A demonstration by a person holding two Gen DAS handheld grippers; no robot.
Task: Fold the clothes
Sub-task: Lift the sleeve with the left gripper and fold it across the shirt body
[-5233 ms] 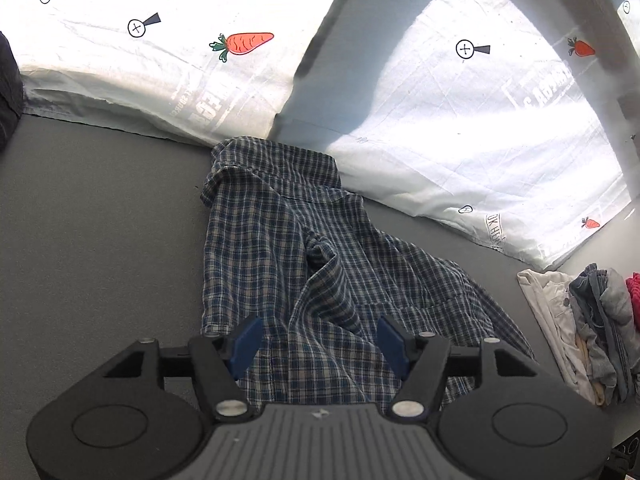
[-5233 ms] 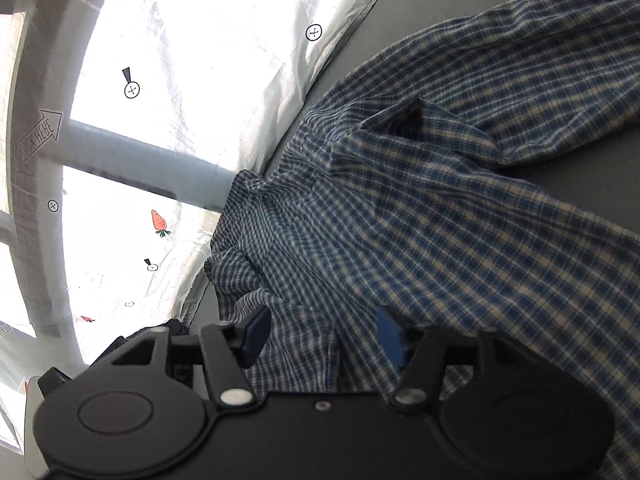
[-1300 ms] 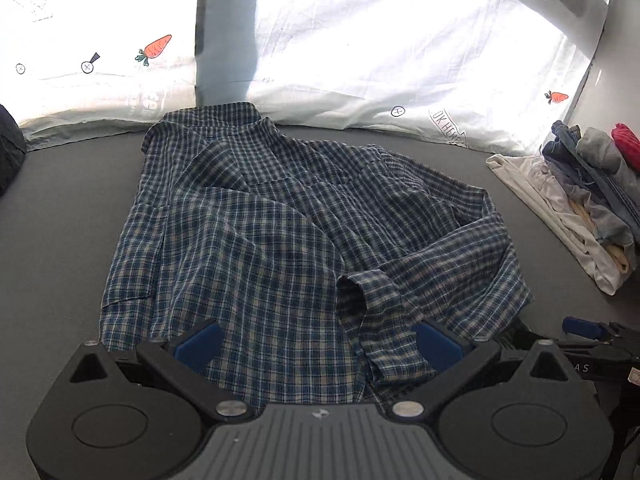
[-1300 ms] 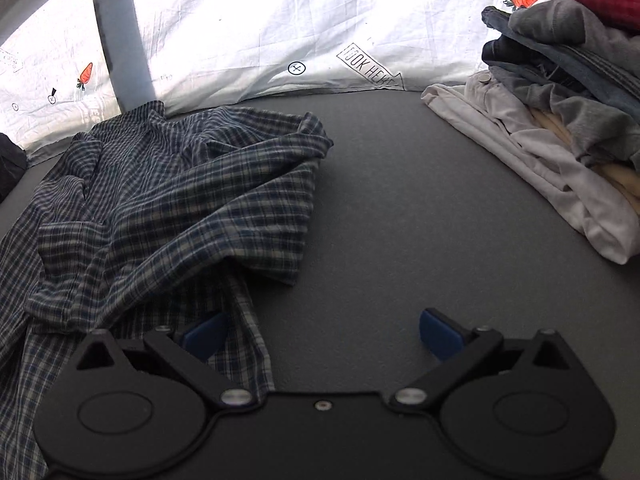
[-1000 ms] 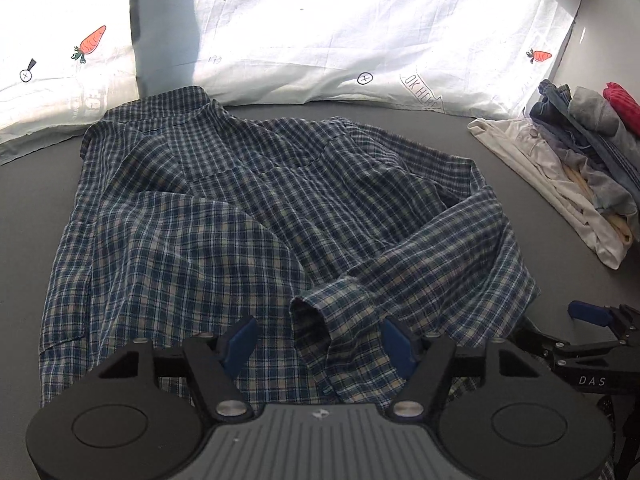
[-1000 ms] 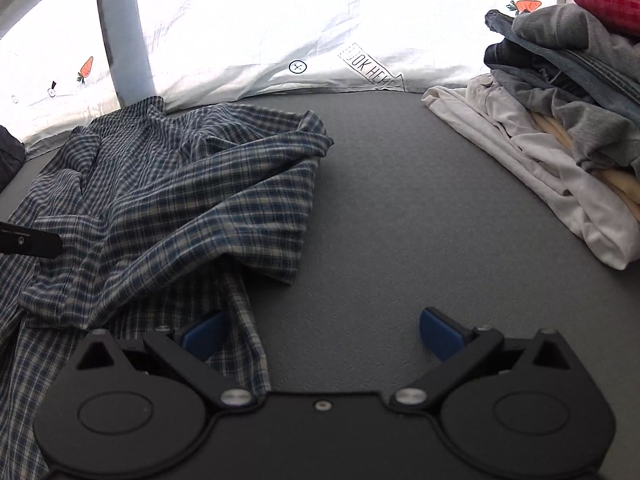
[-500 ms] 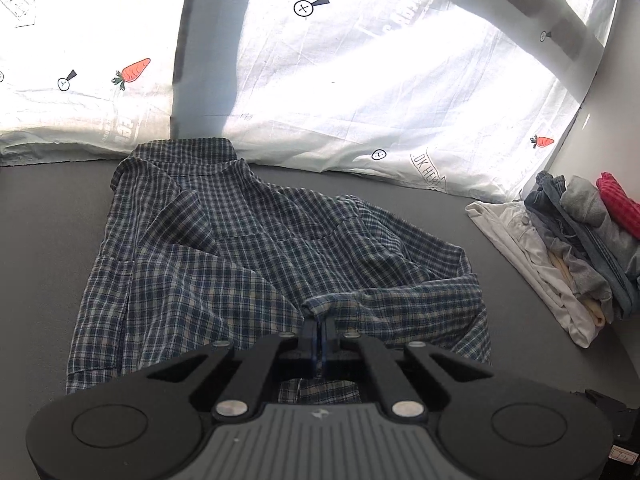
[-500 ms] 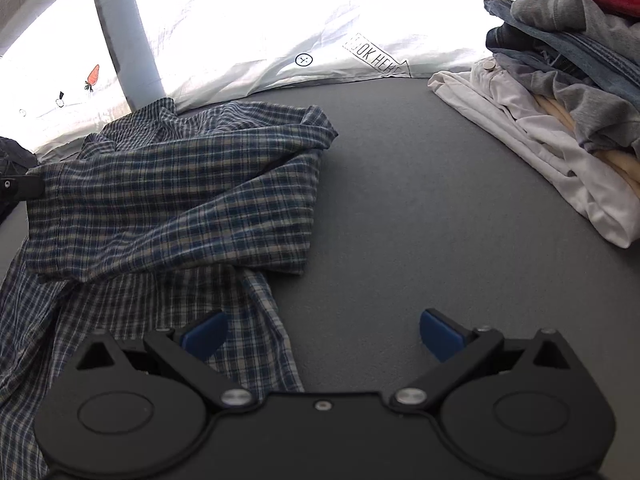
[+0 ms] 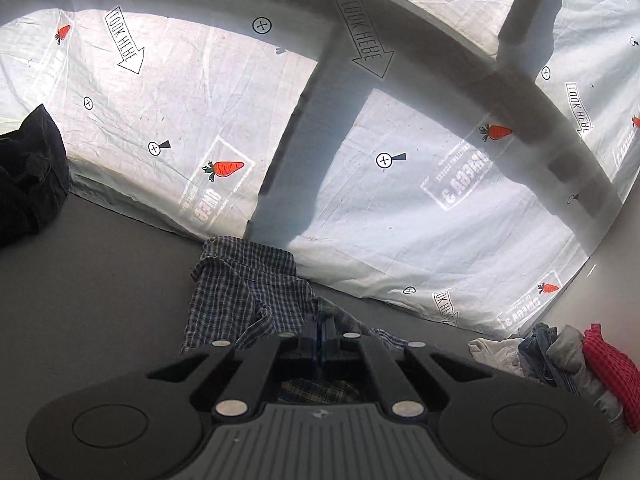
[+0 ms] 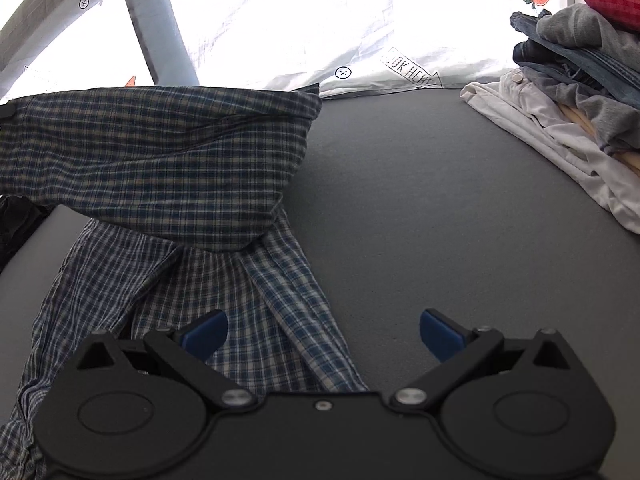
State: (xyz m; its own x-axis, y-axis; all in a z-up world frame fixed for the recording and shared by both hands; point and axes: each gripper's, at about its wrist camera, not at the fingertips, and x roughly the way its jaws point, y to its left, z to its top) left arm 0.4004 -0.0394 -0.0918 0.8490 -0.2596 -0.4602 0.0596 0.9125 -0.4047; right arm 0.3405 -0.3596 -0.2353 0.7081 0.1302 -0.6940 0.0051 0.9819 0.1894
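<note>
We see the blue plaid shirt lying on the grey desk, its lower part spread flat toward the right wrist camera and one portion raised off the surface as a taut, hanging panel at the left of that view. In the left wrist view the collar end of the shirt rests near the back edge of the desk, against the foot of the white printed sheet that forms the backdrop.

The left claw is fully closed, its two blue pads pressed together on a fold of the plaid cloth, which runs up from the desk into the pinch. This claw points gently downward, toward the backdrop, and is held above the desk. A dark part of it shows at the left edge of the right wrist view, where the raised panel's corner ends.

The right claw stands wide open and grips nothing. It slants more steeply down over the shirt's near hem, its left pad above the plaid cloth and its right pad above bare desk.

To the right, a pile of folded clothes sits on the desk well apart from the shirt, with a red garment on top. A dark garment lies at the far left.
</note>
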